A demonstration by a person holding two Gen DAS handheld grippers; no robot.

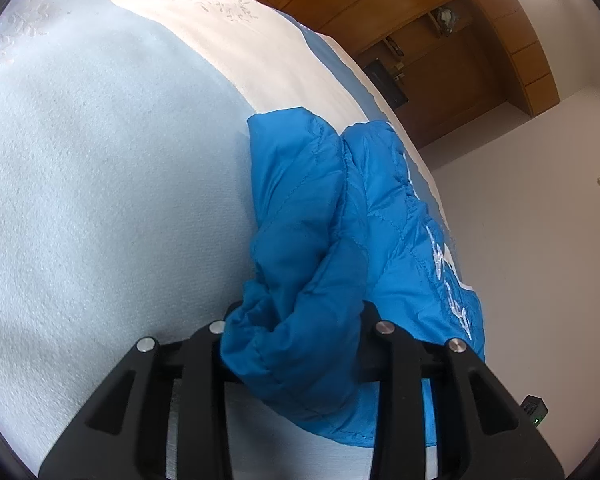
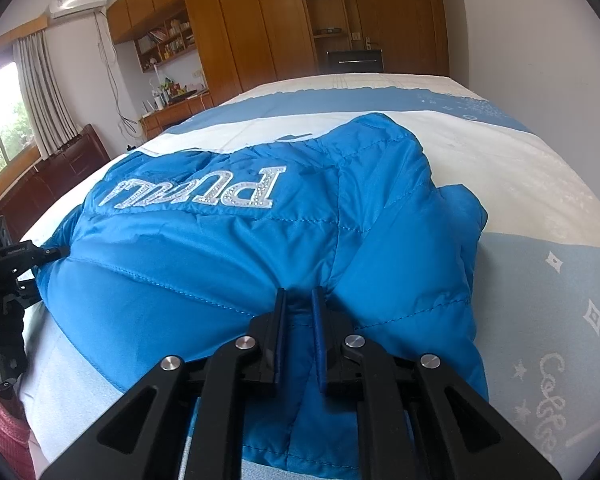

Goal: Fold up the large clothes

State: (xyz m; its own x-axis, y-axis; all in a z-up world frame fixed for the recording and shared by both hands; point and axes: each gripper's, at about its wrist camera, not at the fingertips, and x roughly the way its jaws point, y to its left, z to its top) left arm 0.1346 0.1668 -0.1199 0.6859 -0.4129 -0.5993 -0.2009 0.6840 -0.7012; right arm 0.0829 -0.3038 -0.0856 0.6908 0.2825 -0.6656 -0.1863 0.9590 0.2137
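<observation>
A bright blue quilted puffer jacket [image 2: 228, 264] with silver lettering lies on the bed, its back panel up. My right gripper [image 2: 300, 300] is shut on a fold of the jacket at its near edge. My left gripper [image 1: 296, 320] is shut on a bunched part of the jacket [image 1: 320, 240], which drapes over its fingers and hides the tips. The left gripper also shows in the right wrist view [image 2: 24, 258] at the jacket's left edge.
The bed [image 2: 540, 280] has a pale blue and cream cover with white star prints. Wooden wardrobes [image 2: 260, 24] and shelves stand beyond the bed's far end. A dark wooden bench [image 2: 60, 168] and a window are at the left. A white wall is at the right.
</observation>
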